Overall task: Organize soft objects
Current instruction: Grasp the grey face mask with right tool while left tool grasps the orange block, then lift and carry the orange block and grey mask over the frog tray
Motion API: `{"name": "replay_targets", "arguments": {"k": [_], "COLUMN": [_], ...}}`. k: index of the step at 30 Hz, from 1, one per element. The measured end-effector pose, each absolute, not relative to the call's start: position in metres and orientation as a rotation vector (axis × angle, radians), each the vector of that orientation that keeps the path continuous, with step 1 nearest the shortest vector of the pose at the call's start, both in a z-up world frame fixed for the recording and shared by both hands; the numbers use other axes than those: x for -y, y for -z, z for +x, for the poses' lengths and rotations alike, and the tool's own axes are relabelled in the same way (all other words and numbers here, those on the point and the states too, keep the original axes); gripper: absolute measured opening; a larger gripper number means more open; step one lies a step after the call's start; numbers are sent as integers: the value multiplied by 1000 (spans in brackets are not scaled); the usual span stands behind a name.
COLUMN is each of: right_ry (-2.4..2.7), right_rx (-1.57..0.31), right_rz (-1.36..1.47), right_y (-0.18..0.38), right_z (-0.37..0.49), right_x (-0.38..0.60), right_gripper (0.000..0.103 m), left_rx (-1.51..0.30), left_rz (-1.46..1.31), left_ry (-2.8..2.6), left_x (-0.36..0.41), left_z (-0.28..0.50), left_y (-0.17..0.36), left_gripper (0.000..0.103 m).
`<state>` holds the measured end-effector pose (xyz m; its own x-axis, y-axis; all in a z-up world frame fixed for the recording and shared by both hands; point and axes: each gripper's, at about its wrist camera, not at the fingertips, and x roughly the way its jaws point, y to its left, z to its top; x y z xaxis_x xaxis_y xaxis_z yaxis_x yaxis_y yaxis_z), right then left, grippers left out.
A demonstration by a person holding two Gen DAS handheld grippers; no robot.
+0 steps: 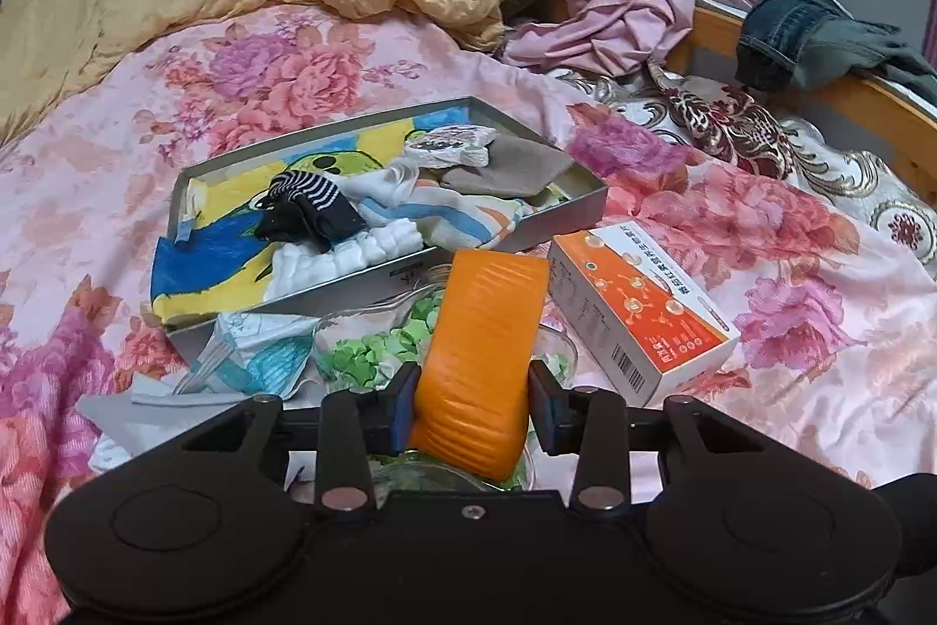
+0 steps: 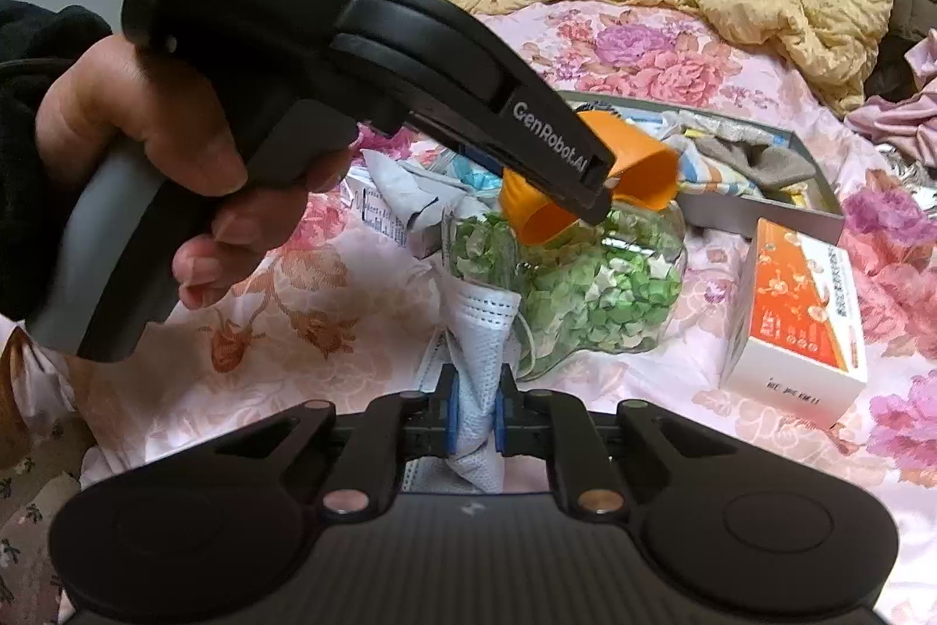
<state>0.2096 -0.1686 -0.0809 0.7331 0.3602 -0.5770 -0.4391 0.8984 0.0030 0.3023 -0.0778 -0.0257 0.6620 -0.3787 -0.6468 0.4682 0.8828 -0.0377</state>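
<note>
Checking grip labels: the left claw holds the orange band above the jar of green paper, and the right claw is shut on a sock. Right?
One error: the right claw is shut on a white face mask, not a sock, as the right wrist view shows. The rest stands.

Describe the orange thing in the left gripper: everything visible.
The orange band is a wide, flat strip curled into a loop, smooth and rubbery-looking with faint ribbing. The left gripper is shut on it, squeezing the loop into two lobes, as the right wrist view shows. It hangs clear of the bed, above the glass jar of green paper stars, in front of the grey tray. Only the gripper's pads touch it.
</note>
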Motion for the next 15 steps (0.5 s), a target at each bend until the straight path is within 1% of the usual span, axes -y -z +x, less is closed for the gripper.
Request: {"name": "replay_targets", "arguments": {"k": [4, 15], "right_ry": [-422, -346], "right_rx": [-590, -474], "right_rz": [-138, -127], "right_y": [79, 69], "right_z": [209, 205], "right_x": [171, 184], "right_gripper": [10, 10], "left_rx": [-709, -695], "left_rz": [122, 3], "left_ry": [456, 347], "left_x": [72, 44], "left_z": [300, 296], "left_y": [23, 12], "left_gripper": [39, 38]}}
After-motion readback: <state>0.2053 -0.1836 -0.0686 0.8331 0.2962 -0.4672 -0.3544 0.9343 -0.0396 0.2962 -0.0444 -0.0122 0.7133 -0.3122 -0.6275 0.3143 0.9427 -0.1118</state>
